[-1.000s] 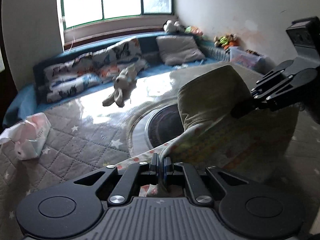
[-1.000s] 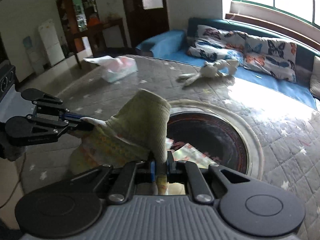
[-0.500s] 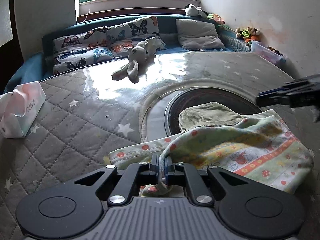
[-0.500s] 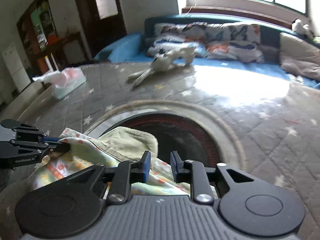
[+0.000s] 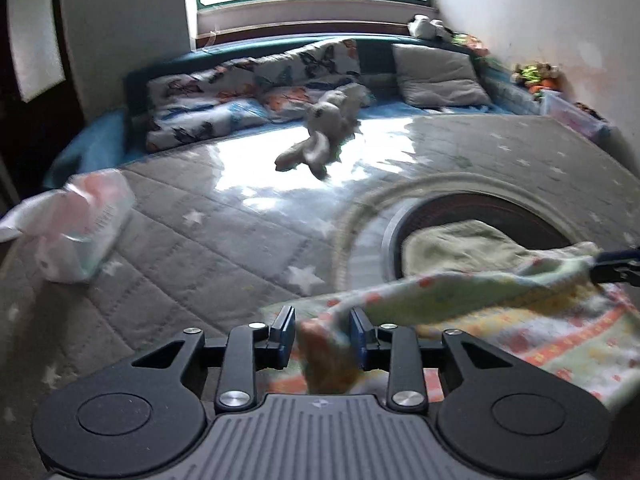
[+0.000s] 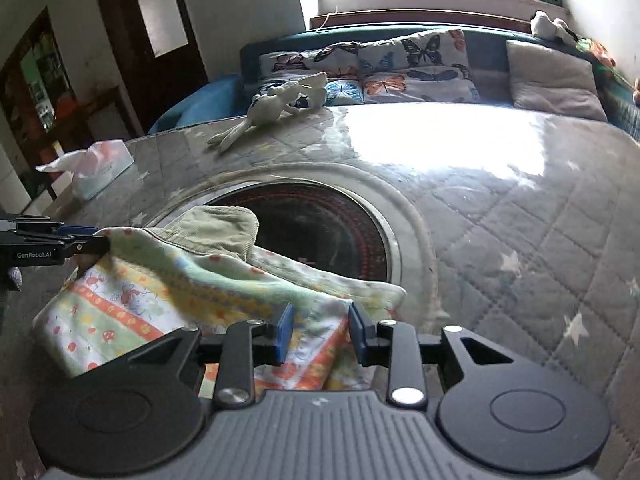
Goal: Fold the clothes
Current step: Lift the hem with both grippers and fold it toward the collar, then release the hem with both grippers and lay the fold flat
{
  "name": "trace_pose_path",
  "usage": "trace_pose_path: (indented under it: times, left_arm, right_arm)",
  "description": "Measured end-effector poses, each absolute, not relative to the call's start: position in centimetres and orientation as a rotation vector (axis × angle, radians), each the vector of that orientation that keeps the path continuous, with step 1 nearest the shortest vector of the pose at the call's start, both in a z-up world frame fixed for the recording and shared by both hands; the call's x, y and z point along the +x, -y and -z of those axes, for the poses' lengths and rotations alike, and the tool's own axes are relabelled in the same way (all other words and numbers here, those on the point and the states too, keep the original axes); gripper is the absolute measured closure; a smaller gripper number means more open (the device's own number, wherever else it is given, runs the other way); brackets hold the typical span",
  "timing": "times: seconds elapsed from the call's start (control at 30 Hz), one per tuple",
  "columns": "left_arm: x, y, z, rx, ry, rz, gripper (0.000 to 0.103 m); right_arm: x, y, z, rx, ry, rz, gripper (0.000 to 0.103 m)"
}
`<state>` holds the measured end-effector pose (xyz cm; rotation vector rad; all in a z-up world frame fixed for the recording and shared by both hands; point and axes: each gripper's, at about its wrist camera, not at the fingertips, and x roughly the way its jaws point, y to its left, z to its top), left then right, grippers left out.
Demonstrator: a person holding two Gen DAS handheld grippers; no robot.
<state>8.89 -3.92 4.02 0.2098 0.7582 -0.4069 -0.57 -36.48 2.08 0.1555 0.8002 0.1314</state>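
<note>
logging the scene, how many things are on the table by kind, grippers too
garment: 1
plush rabbit: 1
tissue pack: 1
grippers, left and right: 2
total: 5

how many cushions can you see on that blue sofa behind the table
3 clearly: two butterfly-print cushions, one at the left and one in the middle, and a plain grey cushion at the right end. More may be hidden behind the plush rabbit.
</note>
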Motion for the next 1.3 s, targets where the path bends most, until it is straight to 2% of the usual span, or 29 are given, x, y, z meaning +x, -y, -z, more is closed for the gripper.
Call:
trace_pose_path:
  times: [0.17,0.3,0.37,0.5,0.67,0.8,0.87,1.03,1.3]
  left_arm:
    - [8.9,3.7,-3.7,0.221,-0.754,0.414,0.072]
    - [8.8,4.0,-3.6,0.238,-0.736,0.436,0.082]
    - [8.6,4.1,-3.6,0.253,-0.722,0.443,0.090]
    - [8.4,4.4,-3.7,0.271,-0.692,0.436,0.096]
    - [8.9,4.4,-3.7,0.254,-0.694,0.417,0.096]
    - [9.6,4.5,-3.5,0.237,-0.709,0.409,0.096]
    - [9.9,4.6,-3.1,0.237,-0.724,0.400,0.092]
    - [9.5,3.8,-4.7,0.214,-0.681,0.385,0.085]
    - [7.7,6.6,-6.5,0.190,-0.649,0.553,0.088]
  right_arm:
    - [-0.5,37.0,-1.4,0.187,-0.789,-0.096,0.073]
    - [-0.4,36.6,-1.2,0.183,-0.777,-0.090,0.073]
    - [-0.3,36.3,-1.2,0.178,-0.780,-0.101,0.091]
    - [-0.1,35.9,-1.7,0.158,-0.763,-0.091,0.096]
    - [-0.7,36.1,-4.7,0.144,-0.643,-0.079,0.097]
    - [1.4,36.4,-2.5,0.154,-0.726,-0.050,0.096]
    - [2.1,36.6,-1.5,0.166,-0.770,-0.047,0.094]
    - [1.2,36.8,-3.1,0.160,-0.718,-0.043,0.089]
    - [2.2,33.1,-4.7,0.135,-0.731,-0.222,0.089]
